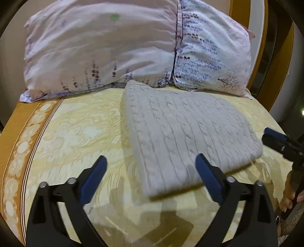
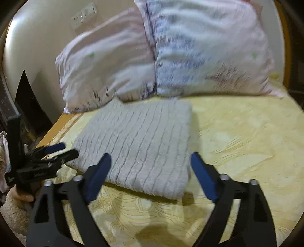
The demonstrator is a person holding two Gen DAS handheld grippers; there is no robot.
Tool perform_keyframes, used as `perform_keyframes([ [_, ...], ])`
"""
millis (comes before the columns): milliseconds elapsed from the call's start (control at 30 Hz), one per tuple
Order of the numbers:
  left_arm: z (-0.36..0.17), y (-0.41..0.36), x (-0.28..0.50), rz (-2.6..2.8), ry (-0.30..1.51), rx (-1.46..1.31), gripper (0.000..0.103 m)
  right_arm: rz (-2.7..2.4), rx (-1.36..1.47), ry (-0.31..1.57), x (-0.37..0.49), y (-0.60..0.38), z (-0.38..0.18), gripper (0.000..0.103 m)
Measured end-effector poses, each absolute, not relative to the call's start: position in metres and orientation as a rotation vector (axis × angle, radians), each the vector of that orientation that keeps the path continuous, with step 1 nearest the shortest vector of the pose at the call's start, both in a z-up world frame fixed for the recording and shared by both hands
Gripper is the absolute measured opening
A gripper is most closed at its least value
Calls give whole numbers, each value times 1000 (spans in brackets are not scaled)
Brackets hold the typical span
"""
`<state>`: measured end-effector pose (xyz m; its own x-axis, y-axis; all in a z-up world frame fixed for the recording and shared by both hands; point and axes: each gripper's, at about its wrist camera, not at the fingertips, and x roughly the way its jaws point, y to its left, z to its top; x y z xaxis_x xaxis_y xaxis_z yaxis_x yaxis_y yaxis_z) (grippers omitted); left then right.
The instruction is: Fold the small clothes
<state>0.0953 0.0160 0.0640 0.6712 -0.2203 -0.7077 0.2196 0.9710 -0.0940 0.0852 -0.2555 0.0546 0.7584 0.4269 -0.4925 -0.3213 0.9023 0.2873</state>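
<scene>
A grey cable-knit garment (image 1: 182,133) lies folded into a thick rectangle on the yellow bedspread (image 1: 79,125), its far corner touching the pillows. My left gripper (image 1: 152,161) is open and empty, hovering over the garment's near edge. In the right wrist view the same garment (image 2: 140,144) lies ahead. My right gripper (image 2: 151,159) is open and empty above its near edge. The right gripper also shows at the right edge of the left wrist view (image 1: 281,142). The left gripper shows at the left of the right wrist view (image 2: 60,150).
Two floral pillows (image 1: 106,47) (image 1: 210,49) lean against the headboard behind the garment. An orange patterned border (image 1: 22,144) runs along the bed's left edge. A wooden bed frame (image 1: 239,11) and a dark object (image 2: 28,98) by the wall stand beyond the bed.
</scene>
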Motion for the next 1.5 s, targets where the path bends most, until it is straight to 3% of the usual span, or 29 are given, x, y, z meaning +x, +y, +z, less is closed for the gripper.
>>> perform_keyframes([
  [100, 65, 16, 78, -230, 785, -6, 102, 352, 187, 556, 73, -257, 58, 101],
  [433, 41, 17, 65, -88, 953, 1, 102, 238, 106, 631, 53, -232, 34, 101],
  [767, 19, 4, 66, -55, 1008, 81, 102, 187, 82, 769, 60, -215, 3, 101],
  [1500, 11, 2, 69, -64, 1044, 74, 102, 132, 25, 833, 67, -206, -7, 101],
])
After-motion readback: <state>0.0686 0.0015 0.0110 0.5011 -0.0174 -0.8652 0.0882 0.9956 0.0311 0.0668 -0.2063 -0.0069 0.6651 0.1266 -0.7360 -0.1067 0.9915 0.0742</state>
